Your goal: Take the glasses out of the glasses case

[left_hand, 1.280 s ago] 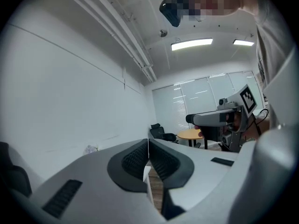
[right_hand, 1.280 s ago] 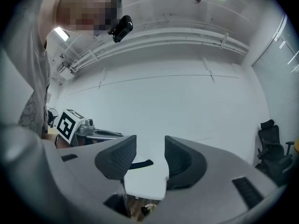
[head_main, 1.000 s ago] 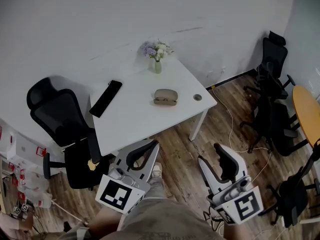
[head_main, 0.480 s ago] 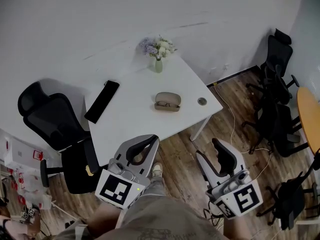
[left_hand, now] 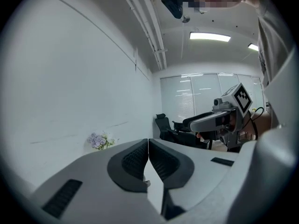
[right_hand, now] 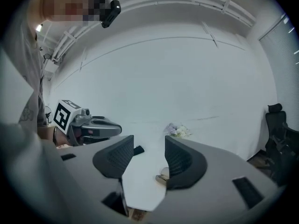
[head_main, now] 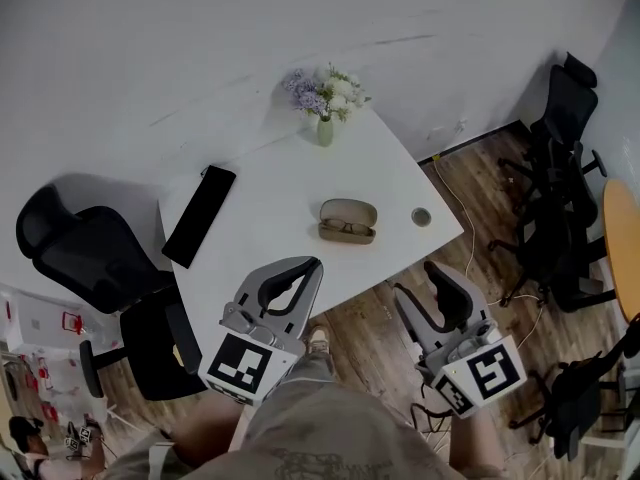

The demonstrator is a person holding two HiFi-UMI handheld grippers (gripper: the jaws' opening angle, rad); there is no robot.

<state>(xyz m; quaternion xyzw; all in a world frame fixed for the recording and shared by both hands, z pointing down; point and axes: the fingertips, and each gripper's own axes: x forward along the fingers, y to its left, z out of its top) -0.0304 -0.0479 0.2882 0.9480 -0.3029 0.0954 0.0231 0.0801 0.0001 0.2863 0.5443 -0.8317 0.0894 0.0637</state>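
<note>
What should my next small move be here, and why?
Probably bring both grippers forward over the table toward the glasses case. It lies open with the glasses showing, and the left gripper, shut, and the right gripper, open, both hang short of it.

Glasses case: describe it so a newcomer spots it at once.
Find the white table by the wall. Right of its middle lies the glasses case, between a long black slab at the left and a small round disc at the right. It is the only tan, rounded thing, apparently open with glasses inside.
</note>
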